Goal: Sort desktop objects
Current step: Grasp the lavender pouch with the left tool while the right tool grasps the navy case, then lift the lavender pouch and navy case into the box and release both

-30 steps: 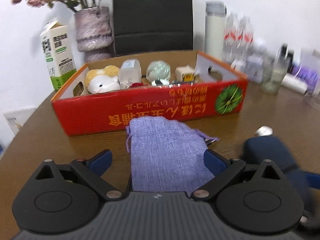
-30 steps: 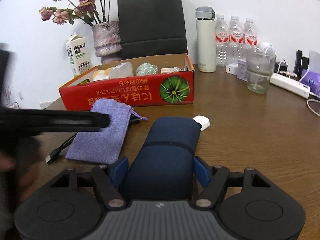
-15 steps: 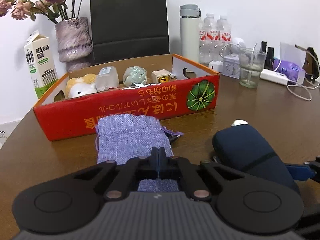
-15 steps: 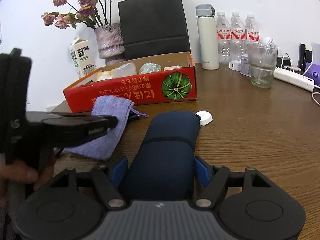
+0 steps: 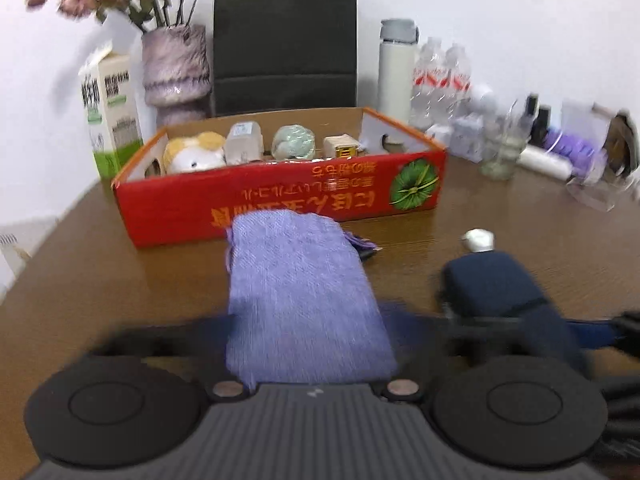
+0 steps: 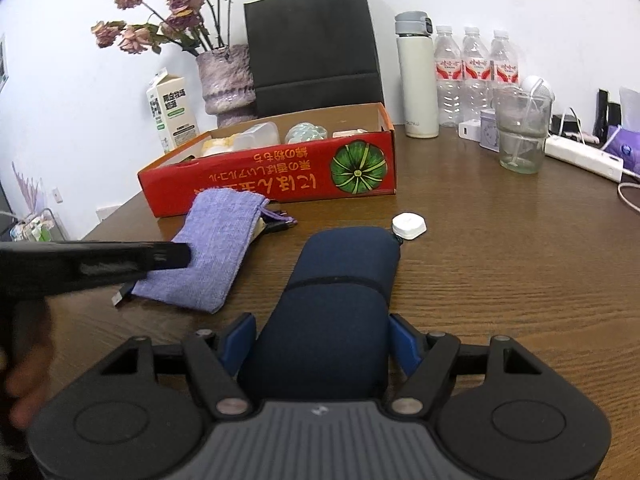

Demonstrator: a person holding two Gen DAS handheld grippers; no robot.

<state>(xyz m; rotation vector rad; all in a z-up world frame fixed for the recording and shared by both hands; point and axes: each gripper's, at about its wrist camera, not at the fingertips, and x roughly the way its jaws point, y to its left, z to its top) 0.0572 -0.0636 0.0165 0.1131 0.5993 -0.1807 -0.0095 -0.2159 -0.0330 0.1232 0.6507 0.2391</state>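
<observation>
White wall rises behind a round brown wooden bench (image 6: 500,264) crowded along its far edge with a black paper bag (image 6: 312,44), a vase of dried roses (image 6: 226,80), a milk carton (image 6: 170,110), a white flask (image 6: 416,80), water bottles (image 6: 476,76) and a glass (image 6: 520,128).

Largest of the sorting things is a red cardboard box (image 5: 280,196), open at the top, with upside-down gold lettering and a green pumpkin picture on its near wall. Inside it sit a plush toy (image 5: 196,154), a small clear container (image 5: 244,142), a pale green bundle (image 5: 294,142) and a small tan block (image 5: 340,146).

Just in front of the box lies a flat lilac woven pouch (image 5: 300,296), its drawstring end toward the box. The left gripper (image 5: 308,332) has its jaws opening, blurred, standing on either side of the pouch's near end without pressing it.

Right of the pouch lies a dark navy soft case (image 6: 336,304), rounded and long, with a seam band across it. The right gripper (image 6: 320,340) is clamped on its near end, blue pads (image 6: 240,338) pressing both sides.

A small white square gadget (image 6: 409,225) rests on the bench just beyond the case's far end.
</observation>
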